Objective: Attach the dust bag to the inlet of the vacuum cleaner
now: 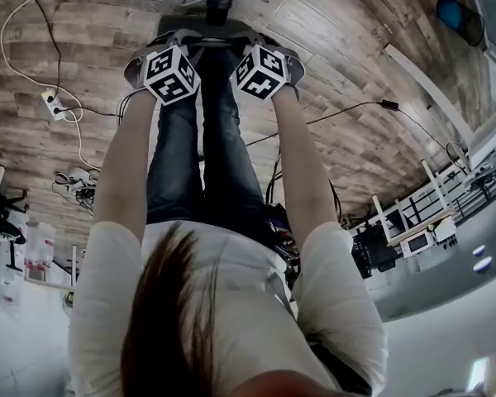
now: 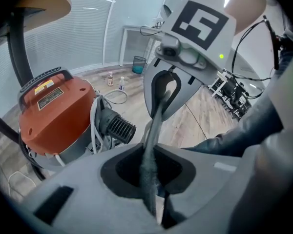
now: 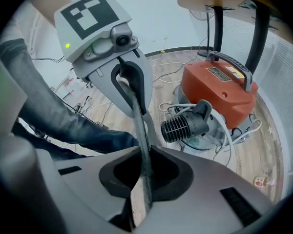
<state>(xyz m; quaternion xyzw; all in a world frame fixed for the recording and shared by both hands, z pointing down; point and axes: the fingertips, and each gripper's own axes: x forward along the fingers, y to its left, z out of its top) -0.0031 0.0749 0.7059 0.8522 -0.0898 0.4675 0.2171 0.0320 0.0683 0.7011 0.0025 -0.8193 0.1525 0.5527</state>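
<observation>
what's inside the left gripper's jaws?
The left gripper is shut on a grey edge of the dust bag, which runs to the right gripper. Its rest is hidden below the housing.

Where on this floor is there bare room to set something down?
Bare boards lie right of the legs, between the black cable and the white bar. Crowded: round the vacuum cleaner with its cords, and on the left, by the power strip and white cables.

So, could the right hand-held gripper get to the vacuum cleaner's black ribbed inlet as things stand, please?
Probably yes: the inlet lies ahead of the right hand-held gripper with nothing between. But its jaws are shut on the dust bag, which the left hand-held gripper also holds.
</observation>
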